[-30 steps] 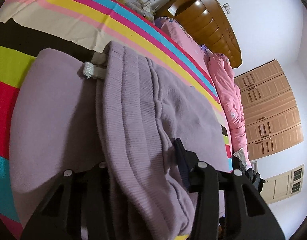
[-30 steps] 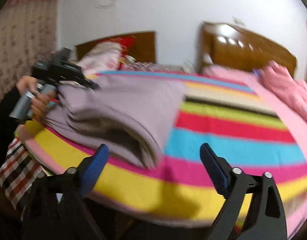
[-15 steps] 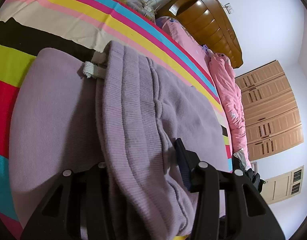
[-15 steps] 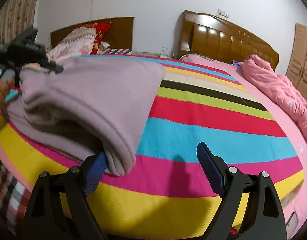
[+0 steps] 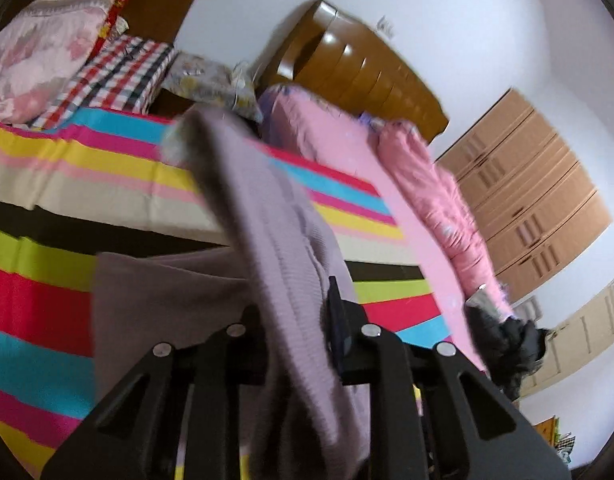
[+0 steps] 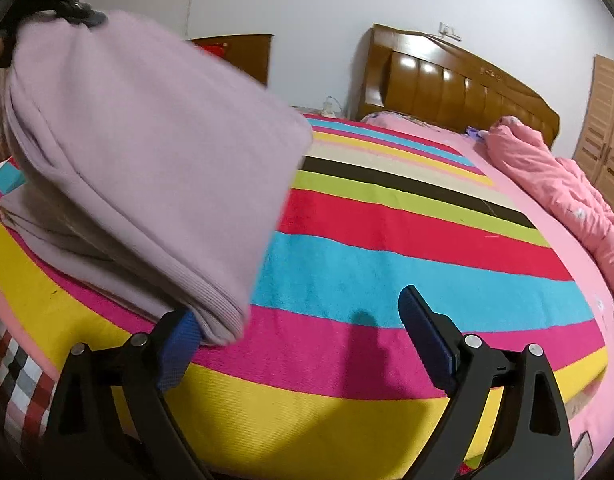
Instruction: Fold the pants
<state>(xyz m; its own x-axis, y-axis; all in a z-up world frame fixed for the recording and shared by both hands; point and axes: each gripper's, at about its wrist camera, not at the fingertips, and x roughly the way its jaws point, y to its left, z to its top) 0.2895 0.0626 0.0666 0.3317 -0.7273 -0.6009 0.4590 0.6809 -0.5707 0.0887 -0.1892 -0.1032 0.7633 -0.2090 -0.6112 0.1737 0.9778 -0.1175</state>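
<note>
Left wrist view: left gripper (image 5: 297,320), jaws closing, pinches the lilac pants (image 5: 275,248), lifted off the striped bedspread (image 5: 59,272); wardrobe (image 5: 535,196) visible only here.
Right wrist view: right gripper (image 6: 303,332) spread, its left pad touching the pants' folded edge.

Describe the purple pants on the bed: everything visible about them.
The purple pants are soft lilac knit fabric, ribbed at one edge, folded into thick layers. One end is lifted off the striped bedspread by the left tongs, whose jaws are closing with the cloth between them; the rest drapes down onto the bed. The hanging folded corner touches one blue pad of the open right tongs.
</note>
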